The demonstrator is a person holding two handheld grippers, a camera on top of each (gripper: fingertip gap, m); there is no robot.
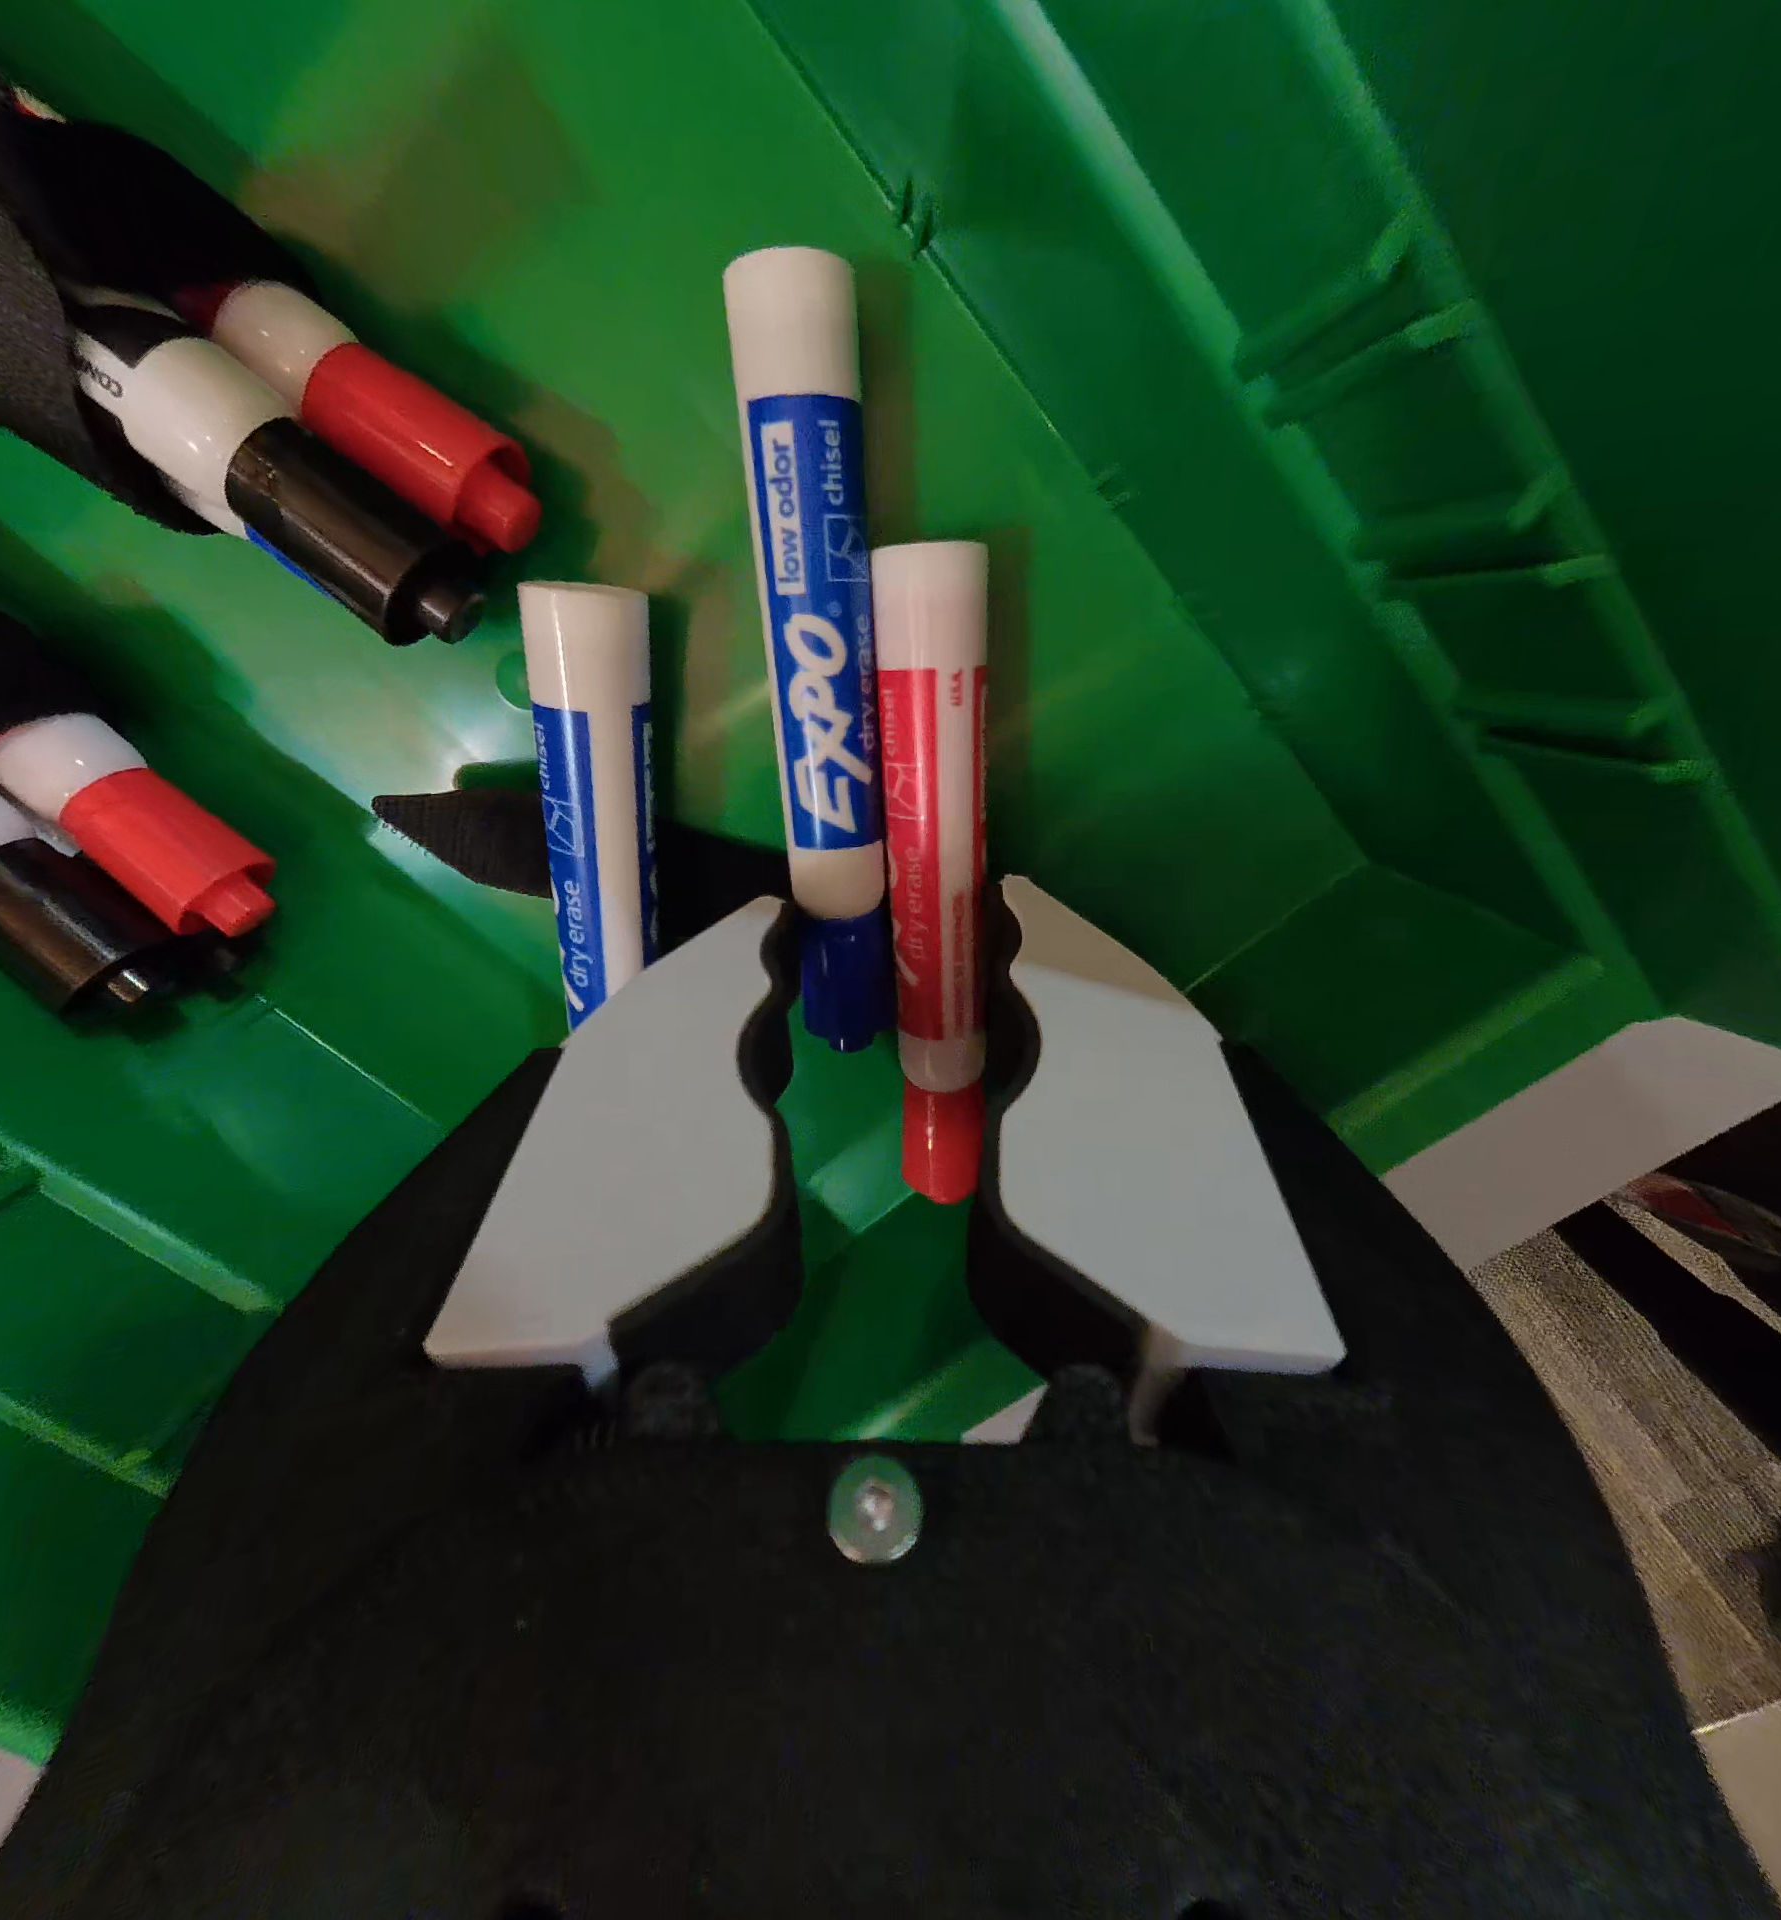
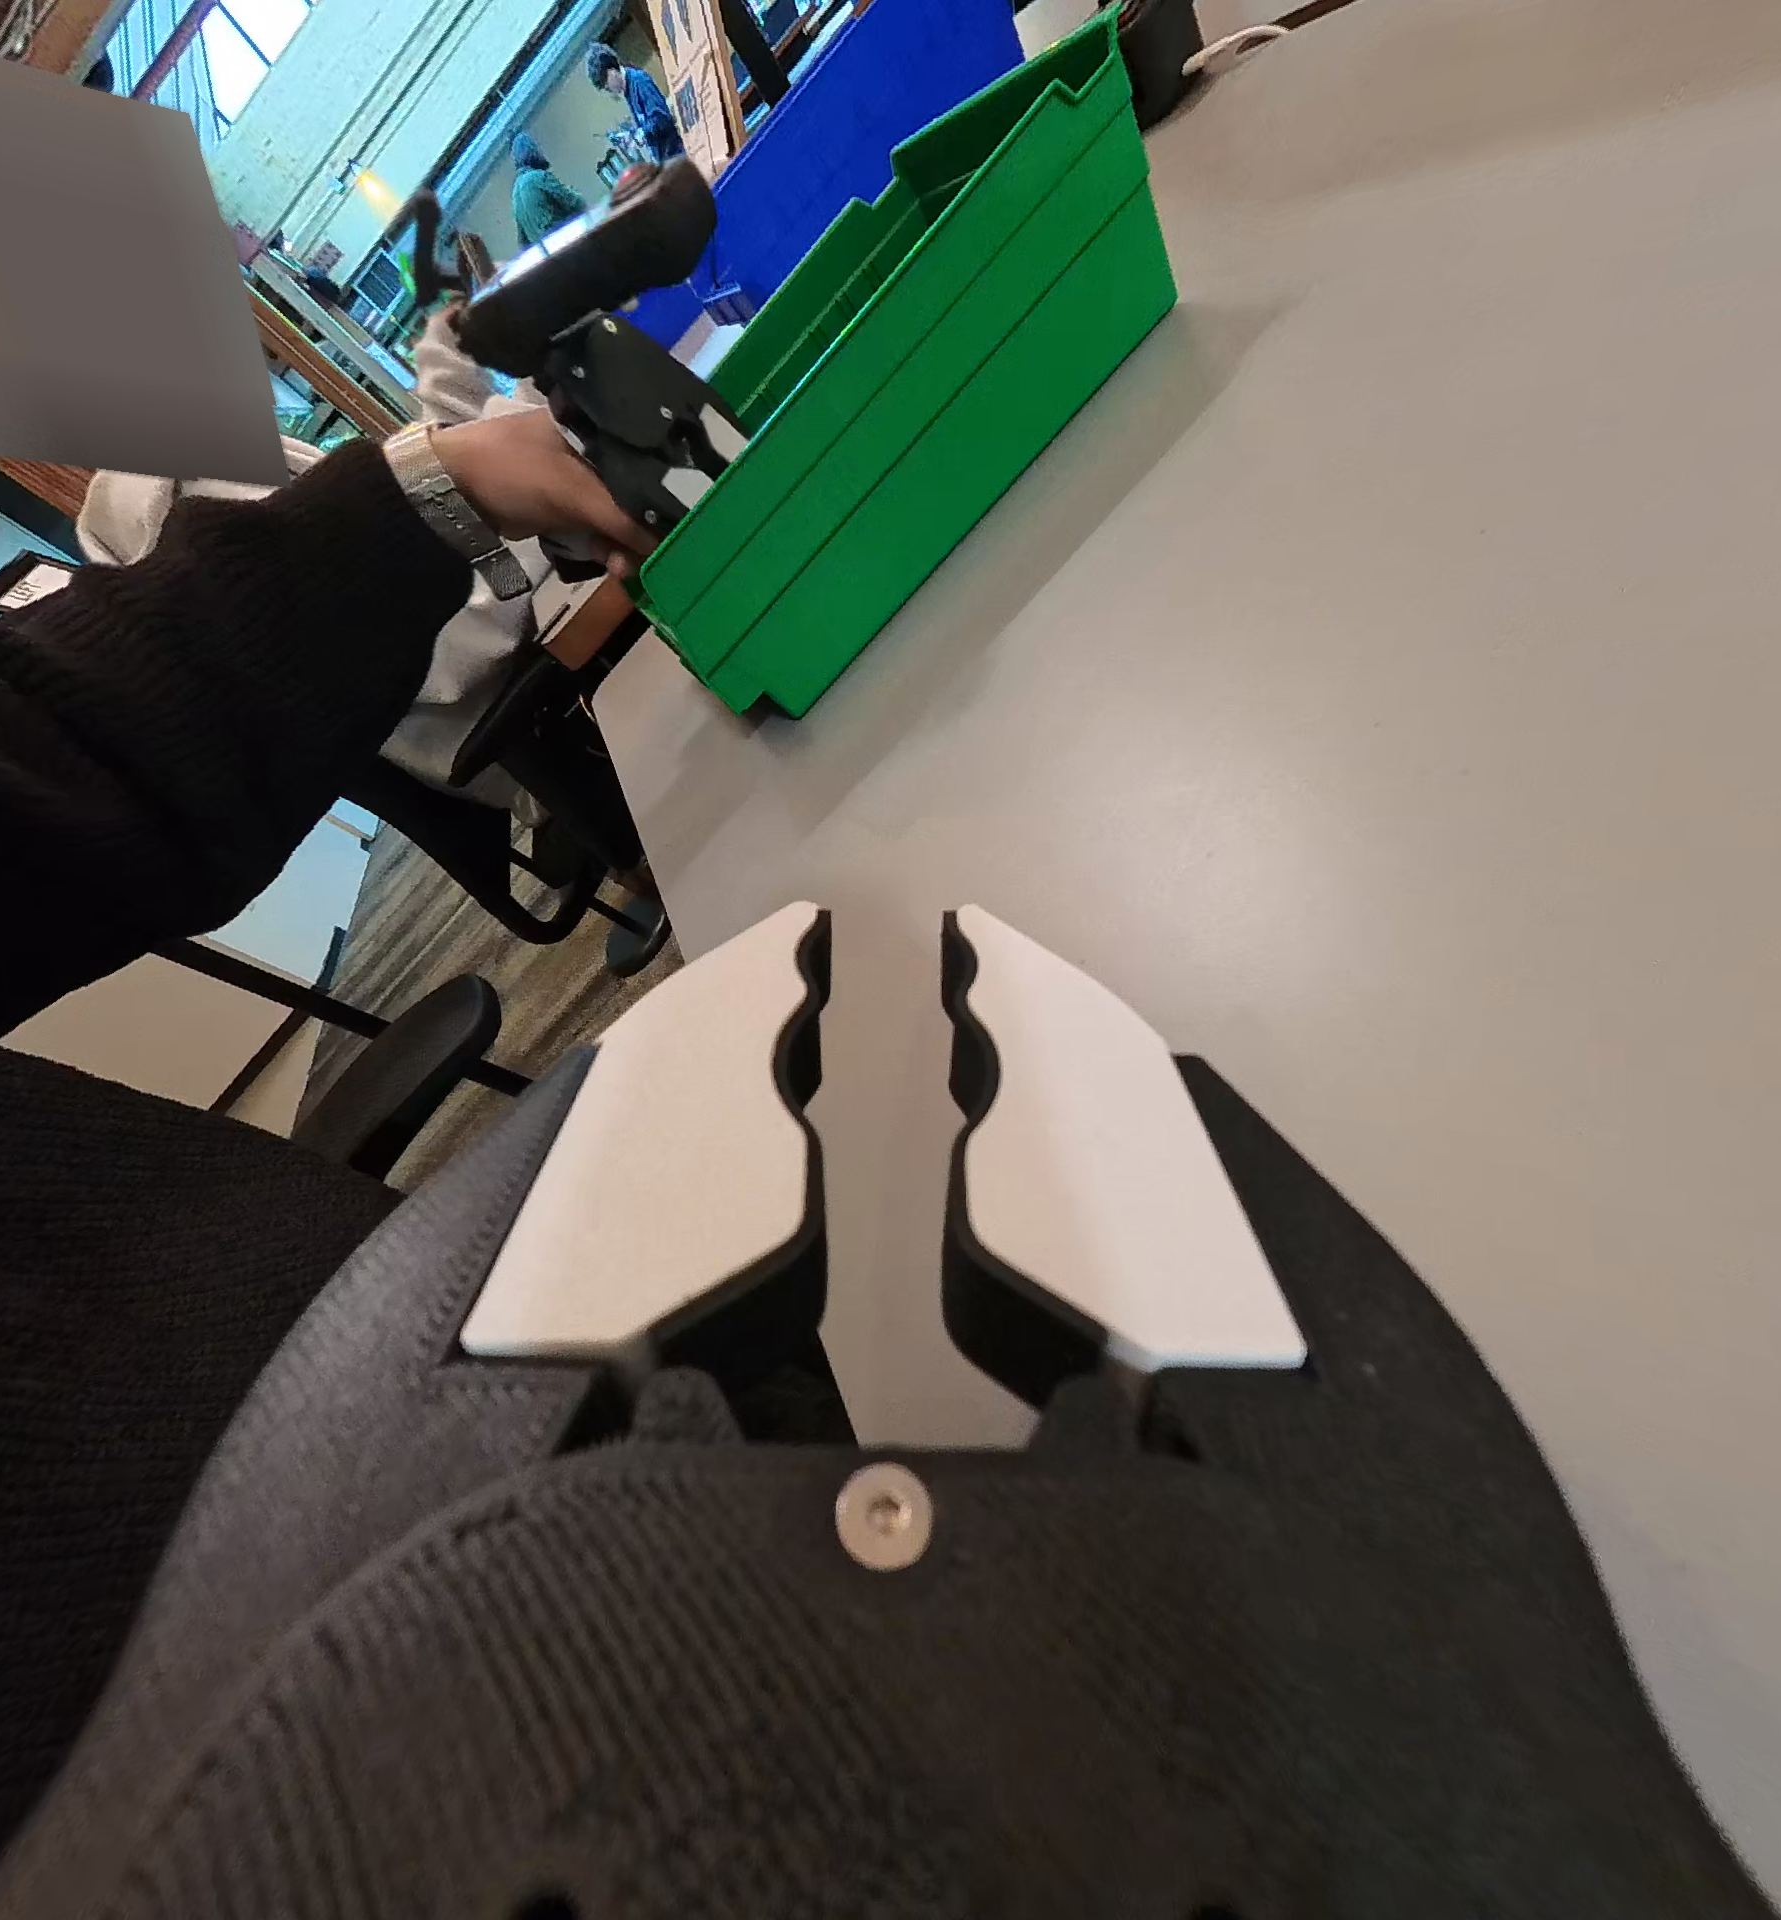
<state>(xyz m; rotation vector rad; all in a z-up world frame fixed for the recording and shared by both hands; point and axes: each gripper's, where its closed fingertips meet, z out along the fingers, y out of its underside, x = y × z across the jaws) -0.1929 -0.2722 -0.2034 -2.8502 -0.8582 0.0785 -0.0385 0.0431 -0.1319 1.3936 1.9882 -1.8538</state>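
We are looking at a wide grey table [image 2: 1385, 727] carrying a green plastic bin [image 2: 917, 468] near its far edge. The right tongs [image 2: 886, 914] are hovering low over bare table, well apart from the bin, narrowly parted and holding nothing.

The left tongs [image 1: 886, 899] are reaching into the bin, moderately parted. 2 white-barrelled markers are lying in their gap: a blue-capped marker [image 1: 813, 623] and a red-capped marker [image 1: 933, 779] just beside the right finger. We cannot tell whether that finger is touching it. A 2nd blue-labelled marker [image 1: 585, 779] is lying outside the left finger, over a black fabric strap [image 1: 470, 831].

In our judgement, closing here would be catching 2 barrels at once, so centring on the wanted one matters.

Only the left wrist view is showing the bin's inside [image 1: 1177, 416], with 2 strapped bundles of red and black markers [image 1: 346, 457] at the left. Only the right wrist view is showing the hand [image 2: 522, 488] on the left tool and the bin's place on the table.
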